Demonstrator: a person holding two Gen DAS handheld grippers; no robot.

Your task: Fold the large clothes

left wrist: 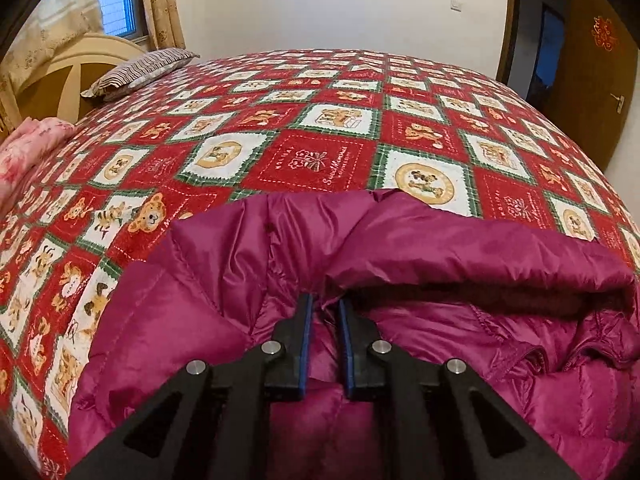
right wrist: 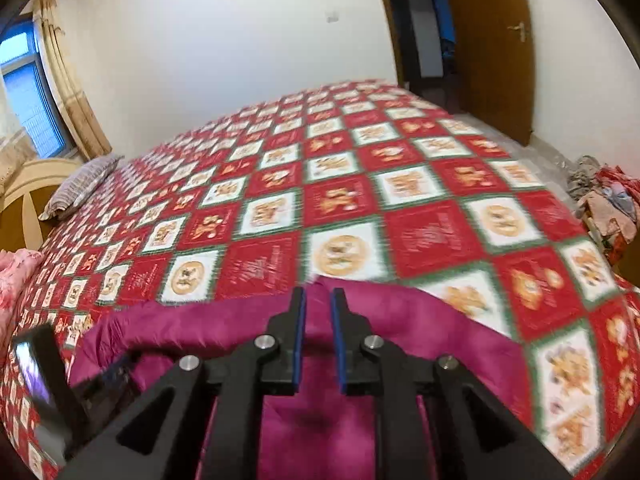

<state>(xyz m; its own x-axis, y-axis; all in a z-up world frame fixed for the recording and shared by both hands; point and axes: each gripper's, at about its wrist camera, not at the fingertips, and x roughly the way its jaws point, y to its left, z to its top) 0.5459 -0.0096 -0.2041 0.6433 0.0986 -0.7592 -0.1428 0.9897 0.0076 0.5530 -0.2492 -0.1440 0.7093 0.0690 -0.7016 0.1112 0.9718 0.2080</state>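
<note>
A magenta puffer jacket point(left wrist: 440, 248) lies on the near part of a bed, its padded collar or hood rolled over at the right. In the left wrist view my left gripper point(left wrist: 325, 299) points down into the jacket, its jaws narrow and shut on a bunched fold of the shiny fabric. The right wrist view is blurred. There the jacket point(right wrist: 420, 320) peaks up between the tips of my right gripper point(right wrist: 318, 294), whose narrow jaws pinch that far edge.
The bed carries a red, white and green bear-print cover point(left wrist: 320, 120). A striped pillow point(left wrist: 140, 68) and a pink quilt point(left wrist: 28, 148) lie at the left. A wooden door point(right wrist: 488, 48) and a clothes pile point(right wrist: 608, 200) stand right. A black device with a lit screen point(right wrist: 36, 368) shows at the left edge.
</note>
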